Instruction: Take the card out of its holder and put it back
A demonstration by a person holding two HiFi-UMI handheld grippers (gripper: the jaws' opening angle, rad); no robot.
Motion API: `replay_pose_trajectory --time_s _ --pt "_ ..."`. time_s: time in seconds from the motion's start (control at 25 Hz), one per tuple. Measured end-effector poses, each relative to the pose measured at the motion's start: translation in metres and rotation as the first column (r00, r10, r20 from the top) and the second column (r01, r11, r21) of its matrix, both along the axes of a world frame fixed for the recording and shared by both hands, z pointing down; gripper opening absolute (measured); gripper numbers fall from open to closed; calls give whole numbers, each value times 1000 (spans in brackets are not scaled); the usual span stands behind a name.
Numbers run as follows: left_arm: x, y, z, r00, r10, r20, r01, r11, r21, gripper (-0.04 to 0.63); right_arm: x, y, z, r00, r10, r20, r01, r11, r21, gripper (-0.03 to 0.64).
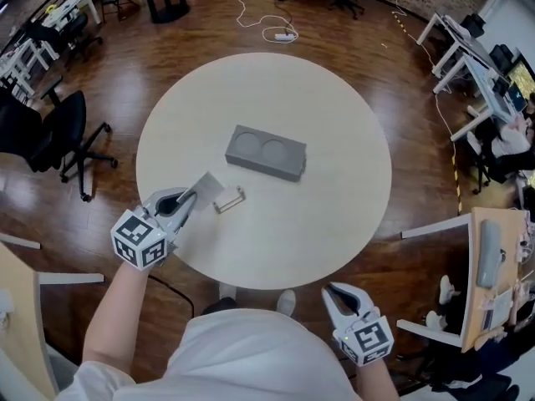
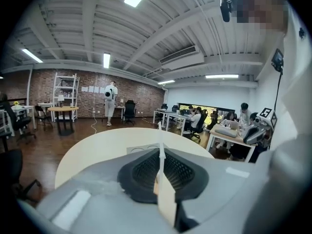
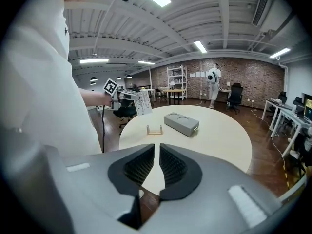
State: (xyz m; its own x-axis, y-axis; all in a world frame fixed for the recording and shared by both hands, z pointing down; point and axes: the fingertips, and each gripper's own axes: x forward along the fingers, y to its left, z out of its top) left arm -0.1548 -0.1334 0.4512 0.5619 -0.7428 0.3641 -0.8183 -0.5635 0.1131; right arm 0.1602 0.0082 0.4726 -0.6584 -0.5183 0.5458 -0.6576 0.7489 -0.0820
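My left gripper (image 1: pixel 189 199) is shut on a pale card (image 1: pixel 208 184), held just above the table's near left edge. In the left gripper view the card (image 2: pixel 165 199) stands edge-on between the closed jaws of the left gripper (image 2: pixel 160 155). A small wooden card holder (image 1: pixel 229 200) sits empty on the table right beside the card; the right gripper view shows this holder (image 3: pixel 154 130) and the raised card (image 3: pixel 143 102) too. My right gripper (image 1: pixel 337 296) hangs off the table near my body. In its own view the right gripper (image 3: pixel 157 150) is shut with nothing in it.
A grey box (image 1: pixel 266 153) with two round recesses lies in the middle of the round white table (image 1: pixel 334 215). Black office chairs (image 1: pixel 58 136) stand at the left, desks (image 1: pixel 493 274) at the right. A cable (image 1: pixel 267 23) lies on the wooden floor beyond the table.
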Motion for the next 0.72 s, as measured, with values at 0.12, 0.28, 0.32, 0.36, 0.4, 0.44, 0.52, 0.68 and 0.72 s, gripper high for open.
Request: replay_pose_trajectory --time_s 0.12,0.28,0.32,0.36,0.4,0.44,0.52,0.68,0.72 --pt "-12 29 -7 997 -81 -8 81 997 2 15 0 -3 0 997 -74 12 74 997 6 34" --pt "-16 73 -11 980 -197 -18 197 980 -8 15 7 -5 3 984 -179 20 179 984 5 34" --pt "-14 84 -10 974 -227 -17 227 974 -10 15 10 -5 5 977 -211 18 211 978 0 34" --pt "-13 94 -9 966 -256 -18 256 967 -13 15 12 -6 7 970 -241 17 241 970 -3 34" --pt "-12 105 -8 959 -284 -20 284 959 -17 15 13 -6 8 963 -268 18 268 963 -3 34" --pt "-13 116 -6 950 -310 -23 310 951 -21 15 13 -6 10 957 -291 21 291 957 -3 34" --pt "-17 140 -4 933 -359 -28 358 933 -33 15 10 -6 11 943 -333 20 333 943 1 34" --pt "-24 181 1 904 -427 -18 425 904 -52 15 -1 -2 11 913 -407 19 406 914 18 34" --pt "-24 186 1 900 -435 -12 434 900 -52 15 -4 -2 9 906 -422 24 421 907 25 34"
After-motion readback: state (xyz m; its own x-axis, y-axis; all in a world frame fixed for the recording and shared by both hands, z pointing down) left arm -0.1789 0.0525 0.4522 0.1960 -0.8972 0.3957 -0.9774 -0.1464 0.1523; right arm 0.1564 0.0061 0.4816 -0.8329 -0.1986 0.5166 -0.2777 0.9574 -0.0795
